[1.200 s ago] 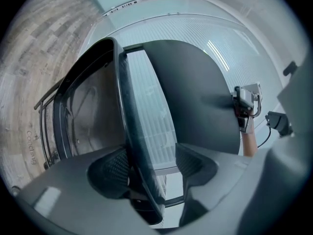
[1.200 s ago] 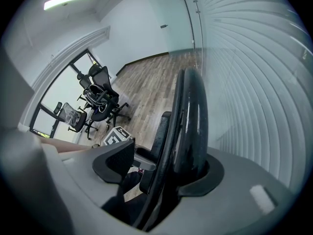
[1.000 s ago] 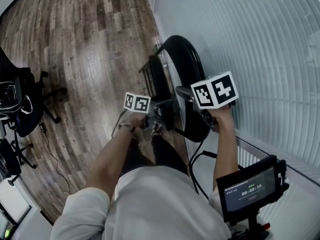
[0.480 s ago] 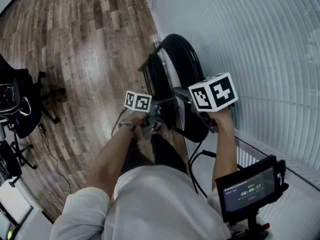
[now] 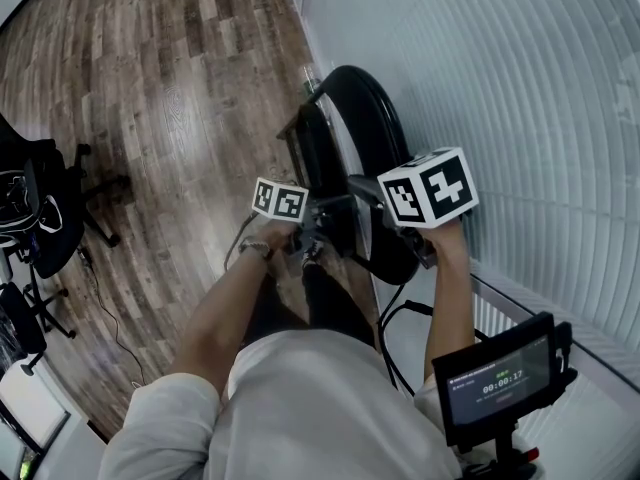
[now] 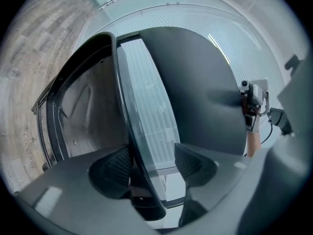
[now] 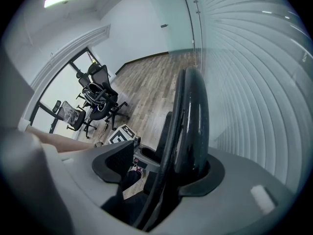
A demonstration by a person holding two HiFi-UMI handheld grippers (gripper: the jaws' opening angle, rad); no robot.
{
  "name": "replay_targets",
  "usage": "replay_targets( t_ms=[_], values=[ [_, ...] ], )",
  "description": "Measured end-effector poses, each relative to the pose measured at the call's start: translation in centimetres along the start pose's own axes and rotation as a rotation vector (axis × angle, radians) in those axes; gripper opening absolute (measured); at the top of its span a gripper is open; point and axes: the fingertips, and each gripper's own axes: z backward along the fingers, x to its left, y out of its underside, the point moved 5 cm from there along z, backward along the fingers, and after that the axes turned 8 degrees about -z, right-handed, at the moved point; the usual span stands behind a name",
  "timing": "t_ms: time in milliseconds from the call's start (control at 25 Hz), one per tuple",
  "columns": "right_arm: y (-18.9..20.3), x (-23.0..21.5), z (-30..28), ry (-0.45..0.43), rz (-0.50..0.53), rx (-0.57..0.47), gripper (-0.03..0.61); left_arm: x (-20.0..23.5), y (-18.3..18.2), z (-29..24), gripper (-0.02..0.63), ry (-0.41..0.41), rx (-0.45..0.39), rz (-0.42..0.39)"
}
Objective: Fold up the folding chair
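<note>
the chair [image 5: 388,133] stands folded nearly flat on the wood floor [image 5: 180,118], just beside the ribbed wall [image 5: 520,88]. my left tongs [image 6: 152,164] are apart around its thin frame tube [image 6: 123,106], not clamping. my right tongs [image 7: 161,168] gape around the thick black rim [image 7: 193,121], which rests against one jaw.

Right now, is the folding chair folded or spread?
Almost folded: the folding chair stands thin and flat beside the wall, panels close together.
</note>
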Motion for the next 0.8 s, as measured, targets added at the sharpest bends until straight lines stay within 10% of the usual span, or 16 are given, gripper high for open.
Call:
replay_targets(
  t_ms=[800],
  values=[
    [0.08, 0.1, -0.29, 0.03, 0.019, 0.019, 0.279, 0.26, 0.03, -0.11, 0.232, -0.016, 0.01, 0.007]
  ],
)
